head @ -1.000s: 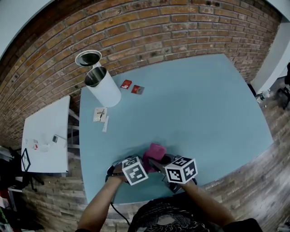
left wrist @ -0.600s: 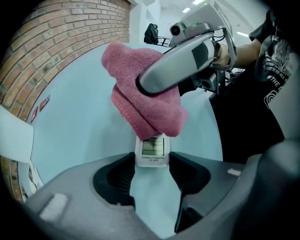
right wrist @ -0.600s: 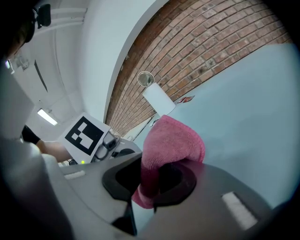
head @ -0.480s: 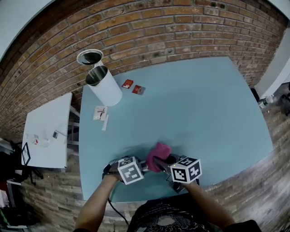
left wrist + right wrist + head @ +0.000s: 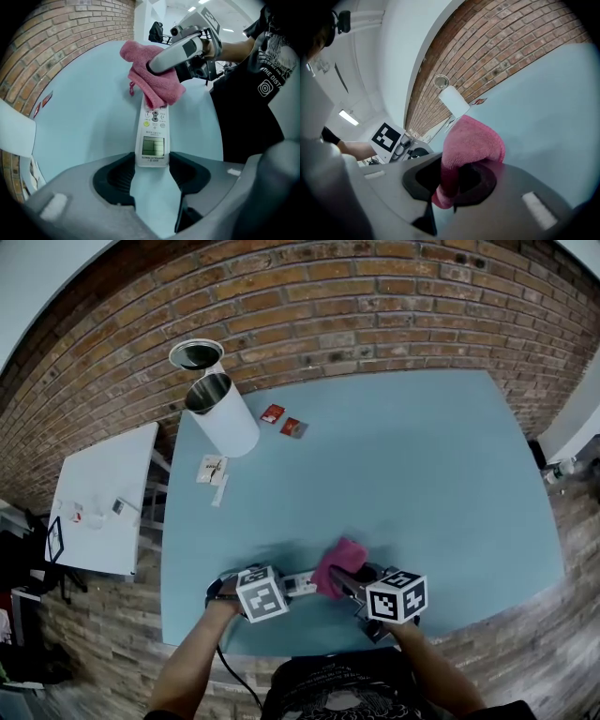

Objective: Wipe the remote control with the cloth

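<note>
A white remote control (image 5: 152, 137) lies on the blue table (image 5: 403, 474), display end toward me. My left gripper (image 5: 152, 161) points steeply down and is shut on that near end, one pad against each long side. A pink cloth (image 5: 151, 77) covers the remote's far end and hides the buttons there. My right gripper (image 5: 452, 180) is shut on the cloth (image 5: 471, 140), which bulges out ahead of its jaws. In the head view the cloth (image 5: 339, 562) sits right of the bare remote (image 5: 300, 583), between the left gripper (image 5: 279, 587) and the right gripper (image 5: 345, 579).
A white open can (image 5: 223, 415) leans at the table's far left, its lid (image 5: 196, 354) behind it. Two red packets (image 5: 283, 420) and paper slips (image 5: 211, 472) lie near it. A white side table (image 5: 98, 501) stands left. The table's front edge runs just below both grippers.
The right gripper has slid the cloth to the right along the remote, away from the left gripper, baring more of the remote. The left gripper has stayed put.
</note>
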Available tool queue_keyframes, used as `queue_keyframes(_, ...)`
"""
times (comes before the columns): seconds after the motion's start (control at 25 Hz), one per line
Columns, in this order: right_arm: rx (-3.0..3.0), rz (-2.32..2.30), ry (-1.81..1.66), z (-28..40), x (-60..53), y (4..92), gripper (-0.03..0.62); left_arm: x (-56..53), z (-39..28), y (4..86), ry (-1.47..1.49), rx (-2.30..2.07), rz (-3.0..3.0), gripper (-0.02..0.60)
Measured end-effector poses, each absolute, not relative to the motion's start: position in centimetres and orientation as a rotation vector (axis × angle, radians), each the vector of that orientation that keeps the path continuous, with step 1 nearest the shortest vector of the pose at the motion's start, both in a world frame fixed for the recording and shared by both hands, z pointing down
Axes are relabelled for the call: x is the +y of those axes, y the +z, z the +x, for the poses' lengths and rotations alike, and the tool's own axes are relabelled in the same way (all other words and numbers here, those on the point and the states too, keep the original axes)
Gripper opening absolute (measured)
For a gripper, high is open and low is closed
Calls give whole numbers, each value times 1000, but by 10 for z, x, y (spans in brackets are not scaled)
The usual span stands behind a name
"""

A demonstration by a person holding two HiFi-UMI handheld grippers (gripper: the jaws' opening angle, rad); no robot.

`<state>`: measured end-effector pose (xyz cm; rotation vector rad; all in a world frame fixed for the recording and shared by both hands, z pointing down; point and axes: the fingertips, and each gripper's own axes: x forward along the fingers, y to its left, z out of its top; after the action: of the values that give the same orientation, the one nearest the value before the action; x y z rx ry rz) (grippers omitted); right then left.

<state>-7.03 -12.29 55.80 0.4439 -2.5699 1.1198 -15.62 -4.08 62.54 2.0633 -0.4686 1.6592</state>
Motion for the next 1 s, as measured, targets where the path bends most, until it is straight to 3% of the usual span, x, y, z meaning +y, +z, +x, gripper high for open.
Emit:
queue_keyframes(0.6,-2681,435,1063,-74,-114,528,64,-24,-177,605,1575,-782,2079,233)
queue_keyframes(1.0,-2718,578,679,-73,-63,493,63,-6,-140,558,965,-1251,2130,213)
